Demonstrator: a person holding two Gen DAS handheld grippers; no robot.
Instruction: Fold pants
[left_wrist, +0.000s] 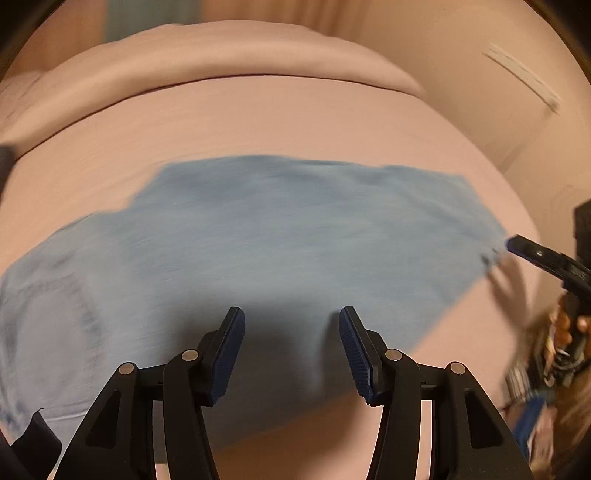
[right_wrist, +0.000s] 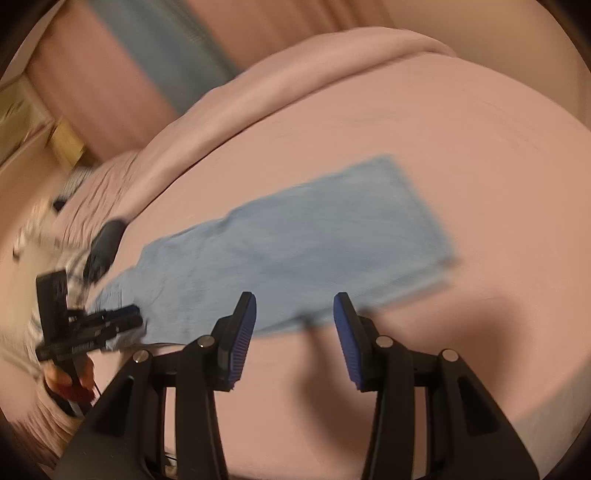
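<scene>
Both grippers hang open with nothing in them, left gripper (left_wrist: 291, 354) over the near edge of the blue pants (left_wrist: 258, 236), right gripper (right_wrist: 294, 339) just off it. They're flat on the pink bed (left_wrist: 295, 122), look soft, light and floppy, so I'd pinch the corners.

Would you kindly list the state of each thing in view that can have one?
pants: lying flat on the bed, folded lengthwise, held by neither gripper.
left gripper: open, nothing between its fingers.
right gripper: open, nothing between its fingers.
bed sheet: spread smooth.
</scene>
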